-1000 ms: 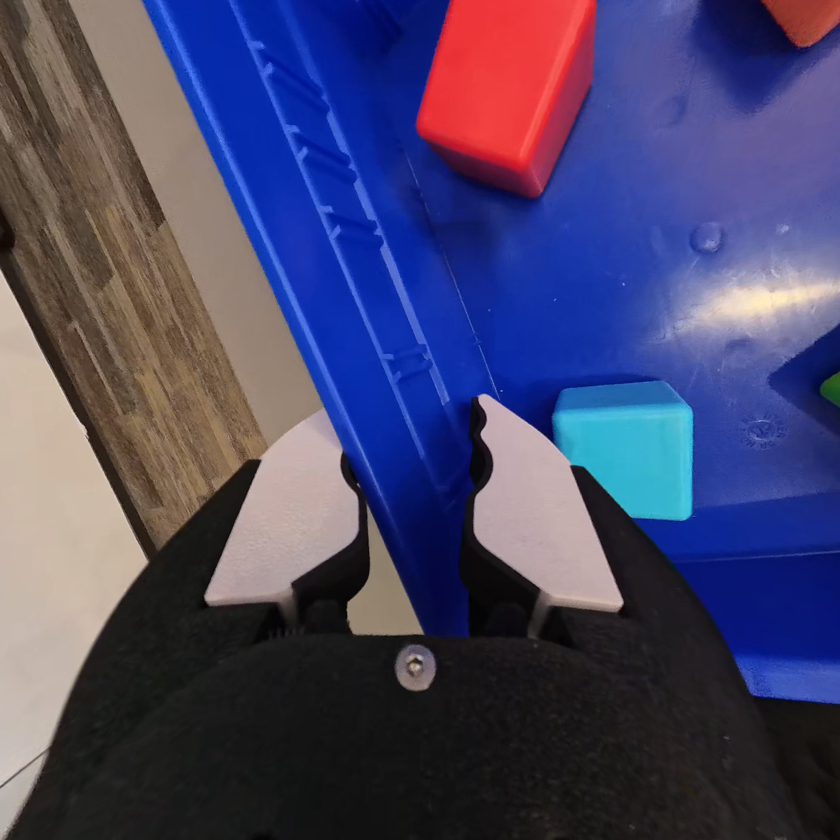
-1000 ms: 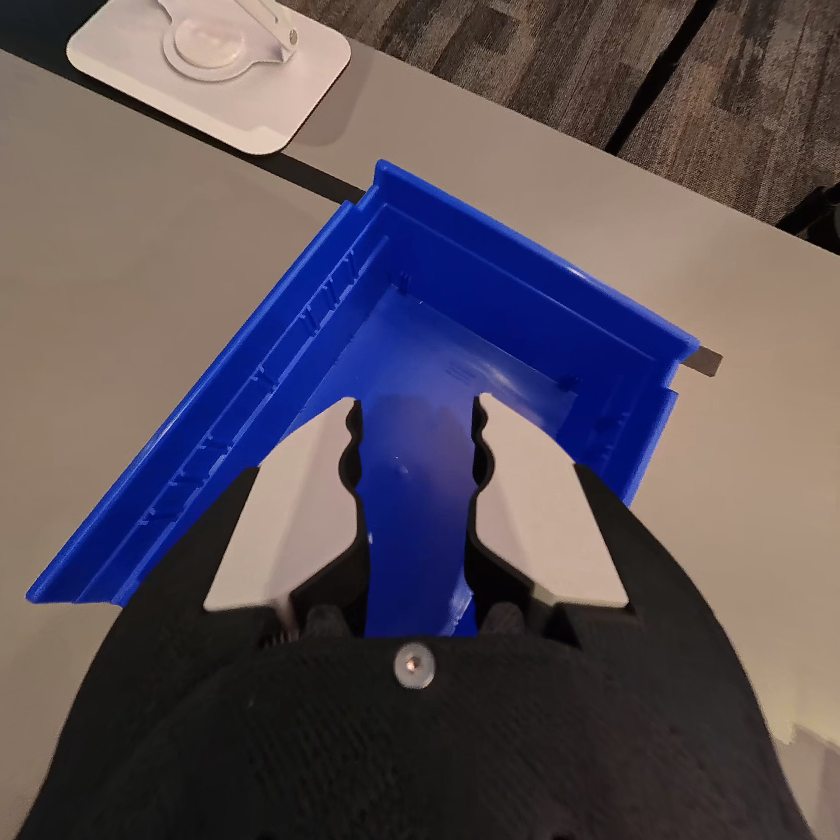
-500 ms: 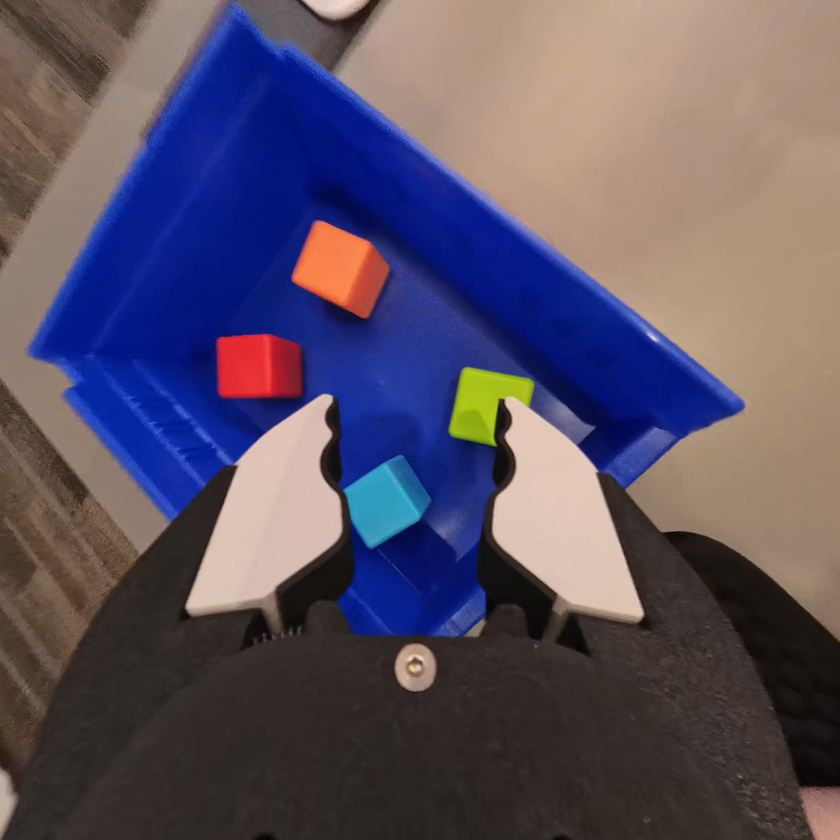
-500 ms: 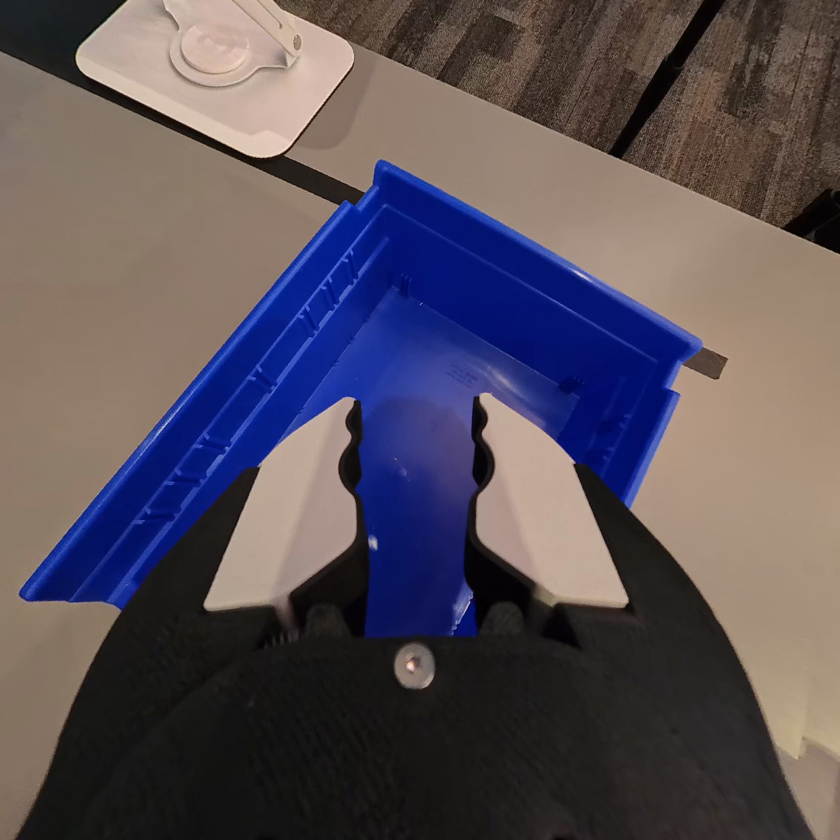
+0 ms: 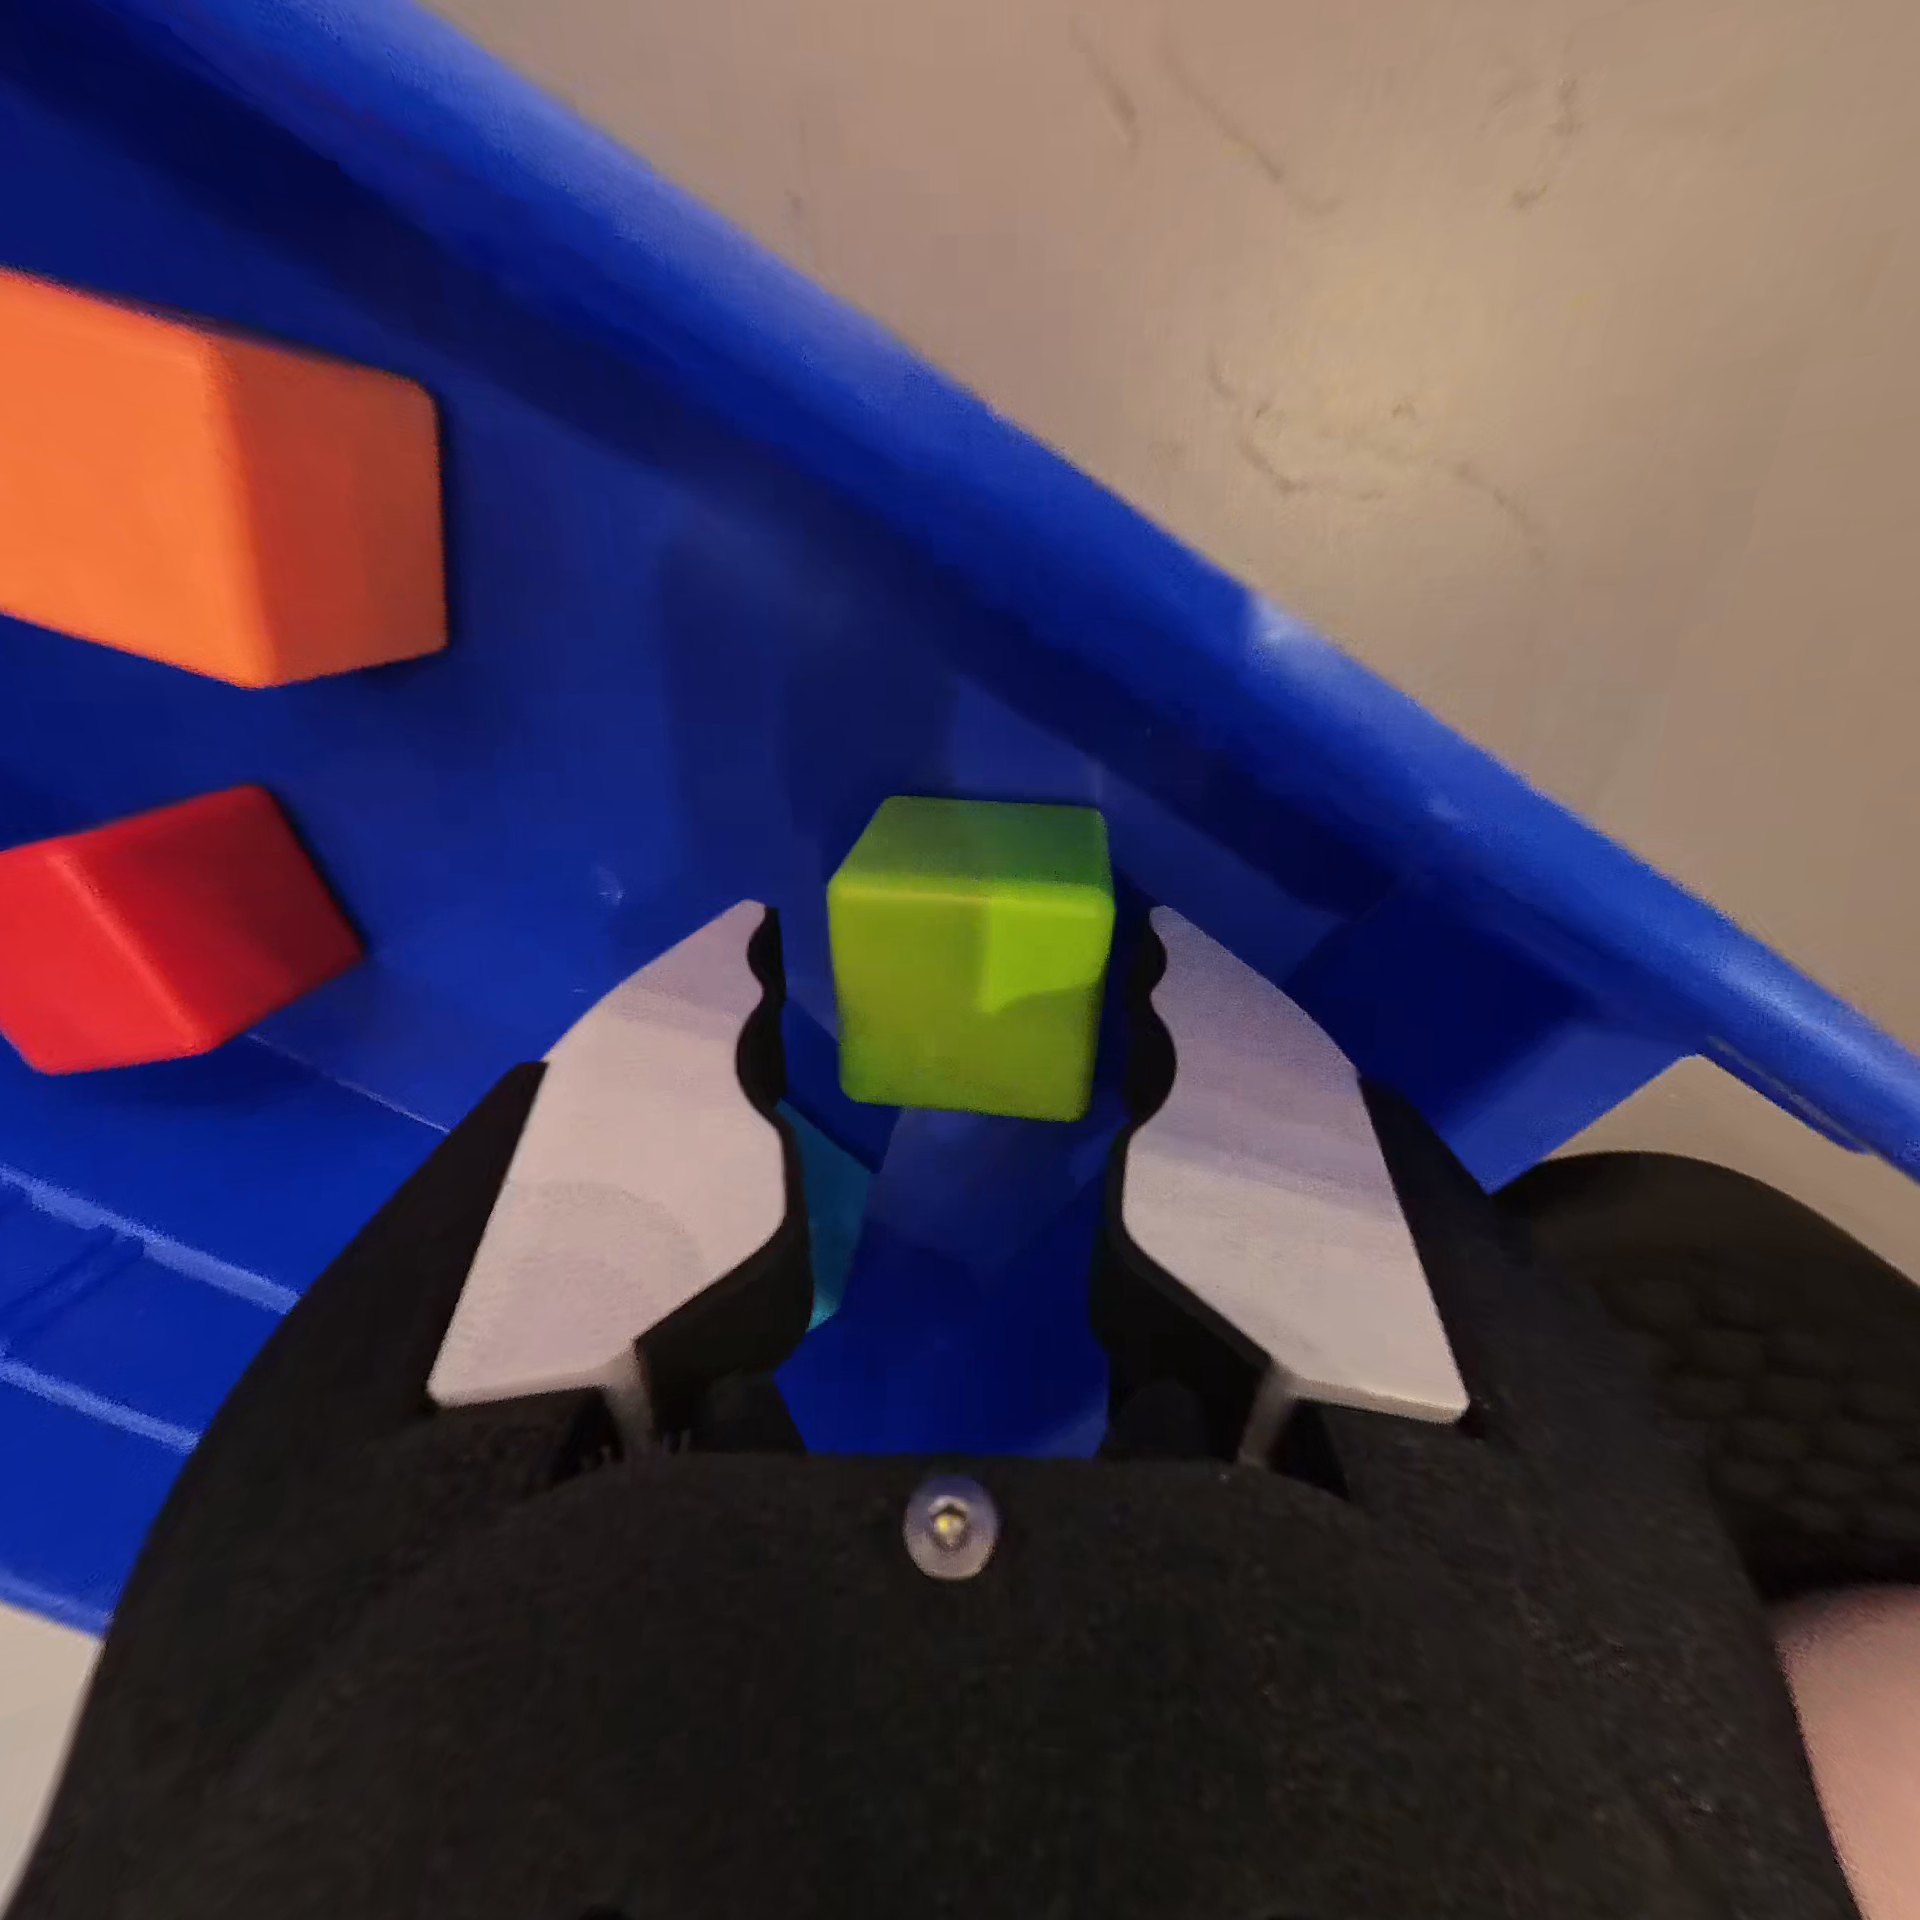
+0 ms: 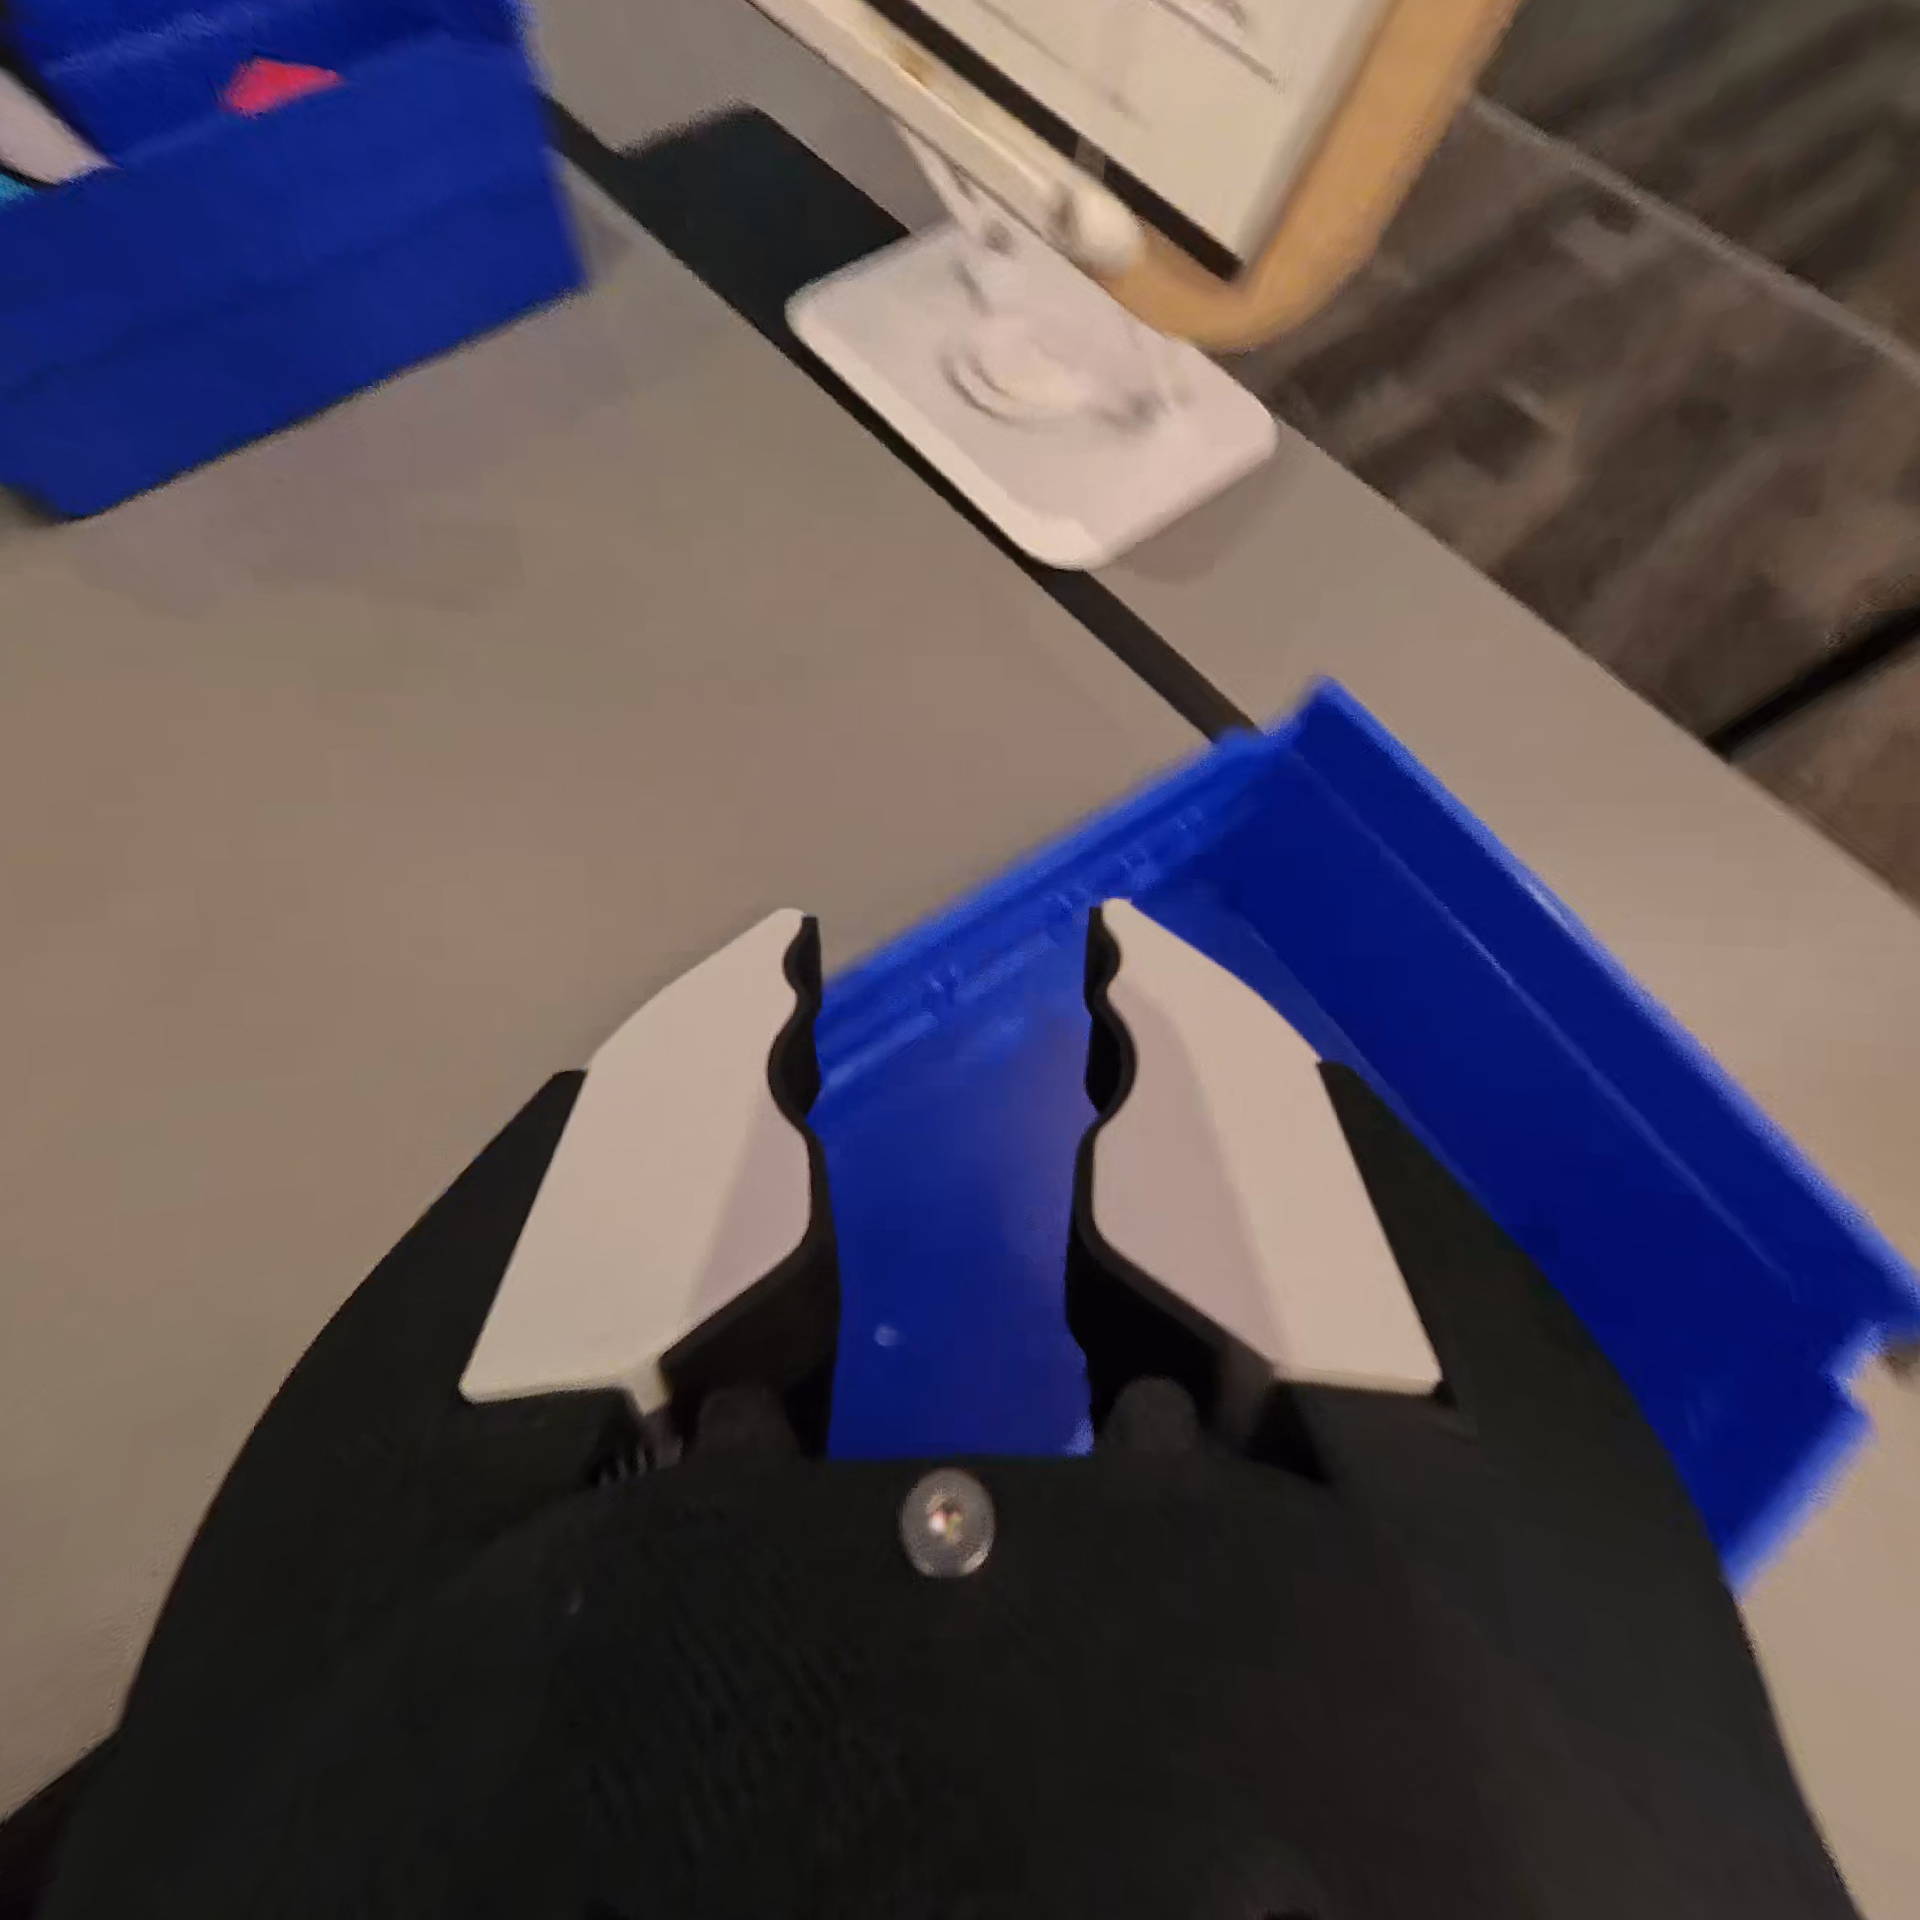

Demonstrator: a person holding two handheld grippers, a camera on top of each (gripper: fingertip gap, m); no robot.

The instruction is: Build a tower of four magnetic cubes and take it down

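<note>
The left gripper is spread wide inside the blue bin, its fingers on either side of the green cube, with a sliver of bin floor showing between each pad and the cube, so nothing is grasped yet. The cube sits on the bin floor close to the far wall. An orange cube and a red cube lie apart from it to the left, and a bit of cyan cube peeks from behind the left finger. All four lie loose and none is stacked, so I judge this the very start of the build: picking the first cube.

The right gripper is also released and empty, poised over a second blue bin that looks empty in the part shown (the first bin shows at the upper left of that view). A white stand sits on the grey table beyond.

Next, the left gripper needs to close squarely on the green cube's side faces and lift it straight up, clear of the wall. The cyan cube lies near, and since these are magnetic it might jump toward the green one, so a firm, centred pinch seems wise
</note>
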